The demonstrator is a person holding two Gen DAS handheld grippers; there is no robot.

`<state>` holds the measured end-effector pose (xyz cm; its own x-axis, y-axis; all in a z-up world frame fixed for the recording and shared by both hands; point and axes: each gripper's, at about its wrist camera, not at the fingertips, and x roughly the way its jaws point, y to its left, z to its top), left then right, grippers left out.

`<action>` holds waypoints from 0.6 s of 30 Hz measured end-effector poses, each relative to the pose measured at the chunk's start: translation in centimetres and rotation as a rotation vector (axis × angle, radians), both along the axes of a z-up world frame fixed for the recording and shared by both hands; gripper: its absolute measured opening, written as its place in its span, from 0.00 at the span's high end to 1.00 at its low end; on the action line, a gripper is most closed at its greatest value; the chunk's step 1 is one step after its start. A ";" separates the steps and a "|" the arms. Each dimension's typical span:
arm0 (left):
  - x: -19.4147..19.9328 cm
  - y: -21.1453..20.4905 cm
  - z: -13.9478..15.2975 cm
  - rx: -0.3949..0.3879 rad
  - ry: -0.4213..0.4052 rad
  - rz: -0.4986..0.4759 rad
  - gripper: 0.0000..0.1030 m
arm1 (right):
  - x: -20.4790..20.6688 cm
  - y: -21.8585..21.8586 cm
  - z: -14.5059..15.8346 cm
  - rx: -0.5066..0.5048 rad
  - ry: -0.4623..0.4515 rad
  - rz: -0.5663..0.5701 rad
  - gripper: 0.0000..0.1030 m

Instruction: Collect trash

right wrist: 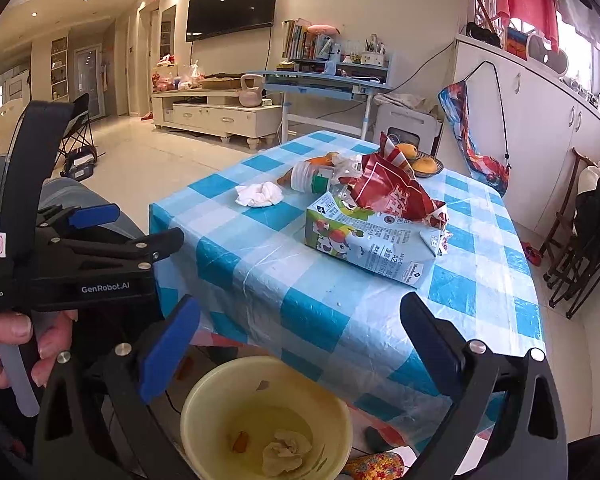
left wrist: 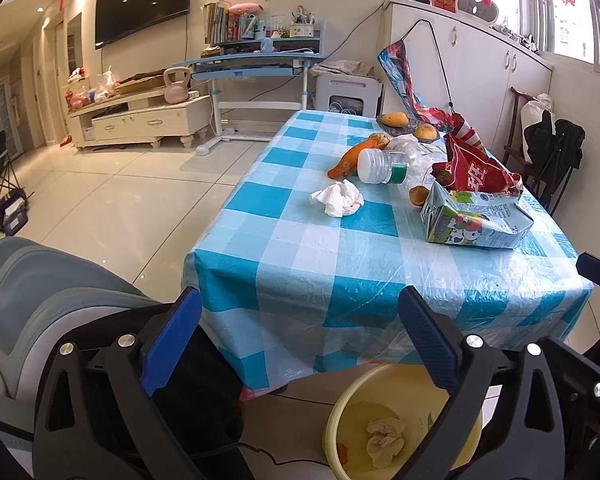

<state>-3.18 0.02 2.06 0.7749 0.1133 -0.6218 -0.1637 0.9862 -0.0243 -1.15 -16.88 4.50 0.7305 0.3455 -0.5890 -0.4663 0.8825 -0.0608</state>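
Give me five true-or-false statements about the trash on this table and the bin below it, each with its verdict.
1. The yellow bin already holds a crumpled tissue. True.
2. The milk carton stands upright. False: it lies on its side, crushed.
3. The left gripper holds the white tissue. False: it is open and empty; the tissue lies on the tablecloth.
4. The red snack bag sits just behind the carton. True.
5. The plastic bottle lies on the floor. False: it lies on the table.
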 end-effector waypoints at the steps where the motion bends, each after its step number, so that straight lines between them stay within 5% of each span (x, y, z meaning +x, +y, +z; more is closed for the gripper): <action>1: 0.0 -0.1 -0.1 0.005 0.002 0.000 0.08 | 0.1 -0.2 0.1 0.012 0.003 -0.003 0.07; 8: 0.2 -0.4 -0.2 0.020 -0.002 0.009 0.08 | 1.1 -1.6 0.3 0.117 0.032 -0.028 0.07; 18: 0.1 -0.2 -0.3 0.014 0.003 0.016 0.08 | 1.1 -1.9 0.6 0.119 0.027 -0.033 0.07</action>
<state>-3.11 -0.22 1.75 0.7710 0.1346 -0.6225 -0.1799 0.9836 -0.0102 -0.03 -18.75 5.11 0.7268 0.3905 -0.5650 -0.4370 0.8976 0.0581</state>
